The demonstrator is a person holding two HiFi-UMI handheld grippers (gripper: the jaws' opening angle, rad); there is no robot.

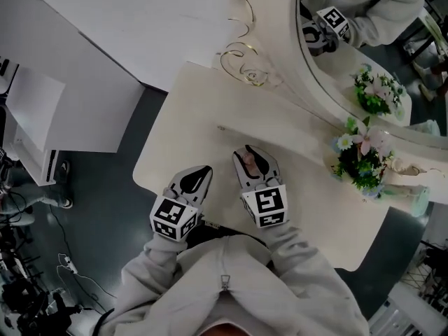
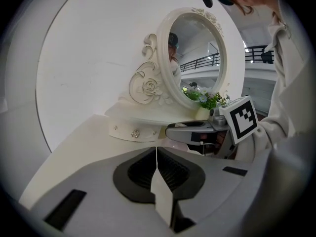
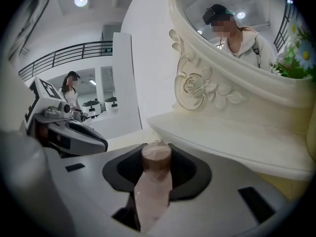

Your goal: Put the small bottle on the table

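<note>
The bench (image 1: 203,117) has a rounded near-left corner, and its near edge runs under both grippers. Its middle and left lie bare. The only crowding is at the far right, where the flowers (image 1: 360,156) stand against the rim of the oval mirror (image 1: 371,58), with gold scrollwork (image 1: 241,61) at the mirror's left. A raised ledge (image 3: 222,132) runs below the mirror, with a small drawer (image 2: 134,131) at its front.

The bench top is smooth and cream. Dark floor (image 1: 126,180) shows past its left edge, and a white cabinet (image 1: 70,103) stands beyond.

The left gripper (image 1: 203,169) hovers over the near edge. Its fingers (image 2: 133,169) are pressed together with nothing between them.

The right gripper (image 1: 250,152) is just beside it, further in over the bare top. Its fingers (image 3: 190,172) are part-way apart, clamped on the bottle (image 3: 155,177). The bottle is pale pink and lies along them, with its brownish cap toward the tips. It is in the grip above the bench, and no view shows whether it touches the surface.
</note>
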